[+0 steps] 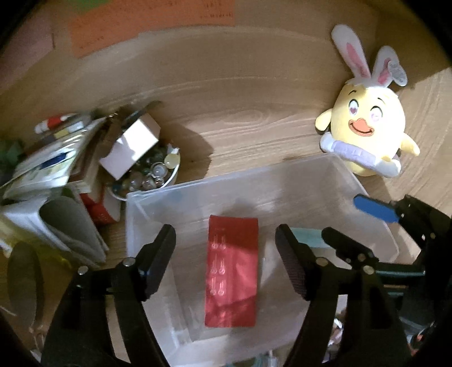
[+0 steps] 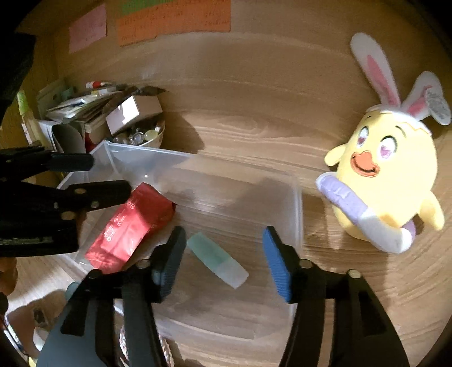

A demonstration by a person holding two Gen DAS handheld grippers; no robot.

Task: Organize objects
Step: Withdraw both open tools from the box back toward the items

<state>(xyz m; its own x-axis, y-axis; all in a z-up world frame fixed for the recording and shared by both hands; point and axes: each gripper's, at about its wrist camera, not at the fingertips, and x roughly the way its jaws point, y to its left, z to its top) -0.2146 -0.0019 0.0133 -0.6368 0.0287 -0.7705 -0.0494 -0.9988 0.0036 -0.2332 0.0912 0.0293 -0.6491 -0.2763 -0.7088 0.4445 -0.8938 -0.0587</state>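
A clear plastic bin (image 1: 132,220) (image 2: 296,203) sits on the wooden table. A red packet (image 1: 232,271) (image 2: 131,228) lies inside it. A small pale green tube (image 2: 217,259) lies in the bin beside the packet. My left gripper (image 1: 226,254) is open and empty, held above the red packet; it also shows at the left of the right wrist view (image 2: 110,177). My right gripper (image 2: 223,259) is open and empty above the green tube; it also shows at the right of the left wrist view (image 1: 353,223). A yellow chick plush with bunny ears (image 1: 370,127) (image 2: 387,175) stands to the right of the bin.
A white bowl of glass marbles (image 1: 152,172) (image 2: 141,138) with a small cardboard box (image 1: 131,146) on it stands left of the bin. Stacked papers and books (image 1: 50,169) (image 2: 79,107) crowd the left. Coloured notes (image 2: 172,19) hang on the back wall.
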